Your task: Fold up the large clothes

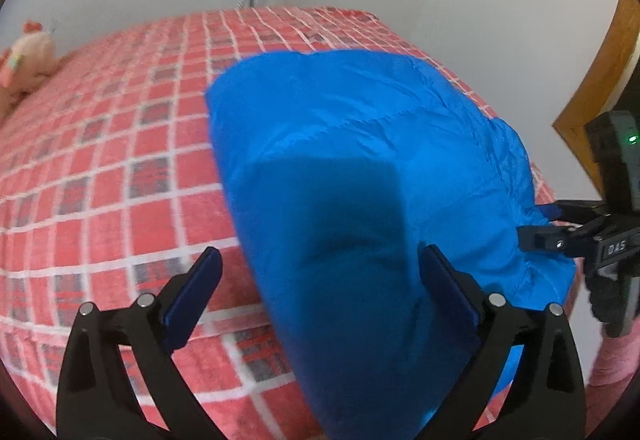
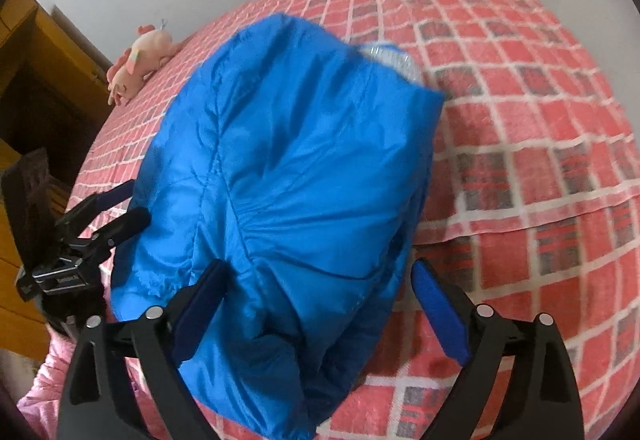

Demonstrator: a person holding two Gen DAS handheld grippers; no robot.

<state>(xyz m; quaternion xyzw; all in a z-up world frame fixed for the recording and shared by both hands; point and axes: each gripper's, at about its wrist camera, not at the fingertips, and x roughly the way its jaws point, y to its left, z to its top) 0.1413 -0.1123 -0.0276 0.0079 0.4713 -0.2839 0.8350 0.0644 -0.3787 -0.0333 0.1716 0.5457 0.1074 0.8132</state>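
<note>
Bed [image 1: 100, 176] with red checked cover, white walls | blue jacket [image 1: 360, 144] bunched at near edge | left gripper [image 1: 320, 292] wide, jacket between pads, unpinched | right gripper [image 2: 320, 304] wide, same | plush toy [image 2: 138, 60] far side

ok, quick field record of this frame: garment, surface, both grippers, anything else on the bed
garment: blue puffer jacket, bunched in a heap at the bed edge
surface: bed with red plaid cover
left gripper: jaws open, jacket fabric between them, not pinched
right gripper: jaws open, straddling the jacket's near end
other: pink plush toy at far side of the bed
</note>
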